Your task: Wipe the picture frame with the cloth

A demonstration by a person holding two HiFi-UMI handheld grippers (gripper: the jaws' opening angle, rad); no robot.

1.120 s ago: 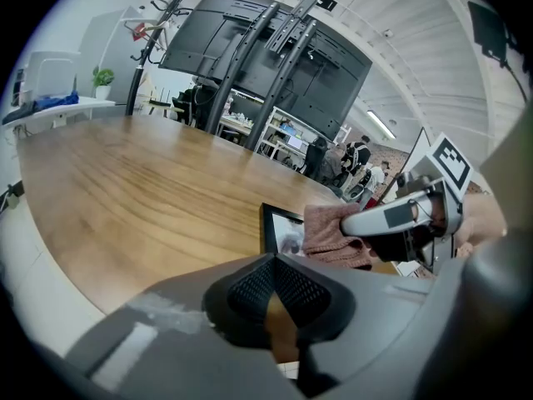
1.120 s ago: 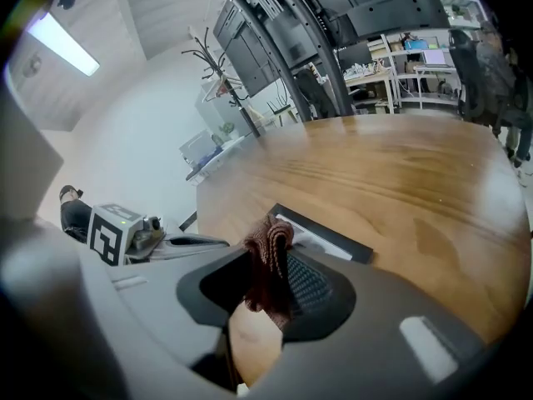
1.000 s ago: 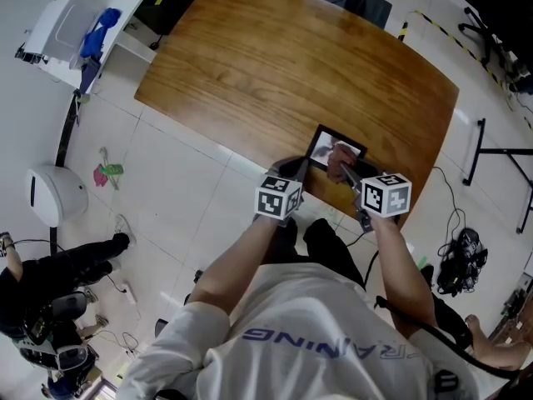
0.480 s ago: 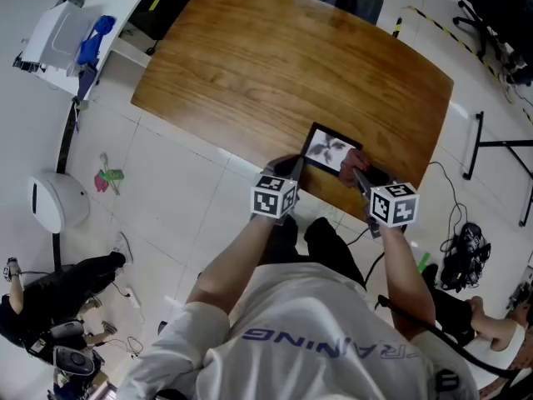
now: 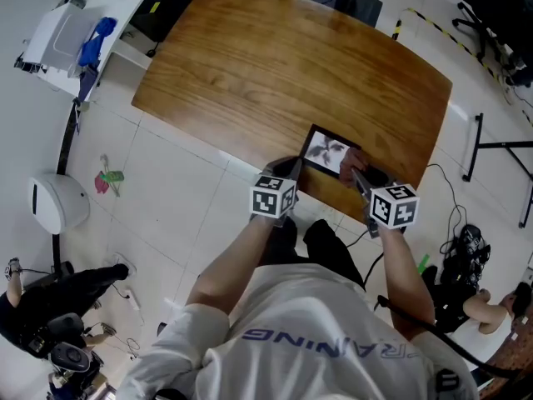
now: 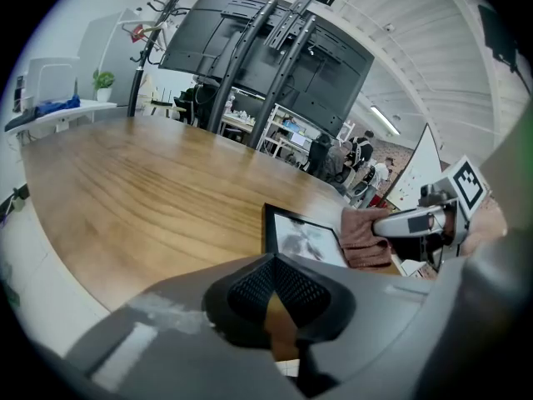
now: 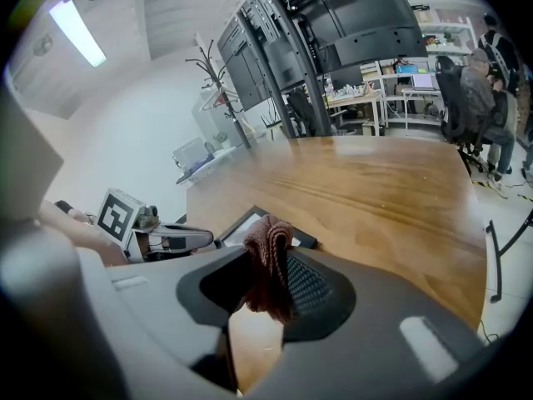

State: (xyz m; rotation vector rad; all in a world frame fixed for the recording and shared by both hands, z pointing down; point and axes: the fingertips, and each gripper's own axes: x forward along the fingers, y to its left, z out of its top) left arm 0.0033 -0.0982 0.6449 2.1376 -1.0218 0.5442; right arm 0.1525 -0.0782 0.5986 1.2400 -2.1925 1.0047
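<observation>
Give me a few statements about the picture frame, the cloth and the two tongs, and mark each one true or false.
1. The right tongs are shut on a reddish-brown cloth. True.
2. The picture frame stands upright in the middle of the table. False: it lies flat, close to the table edge nearest the person.
3. The left tongs hold a second cloth. False: they are shut with nothing between them, their tips at the frame's near corner.
4. The frame has a dark border. True.
</observation>
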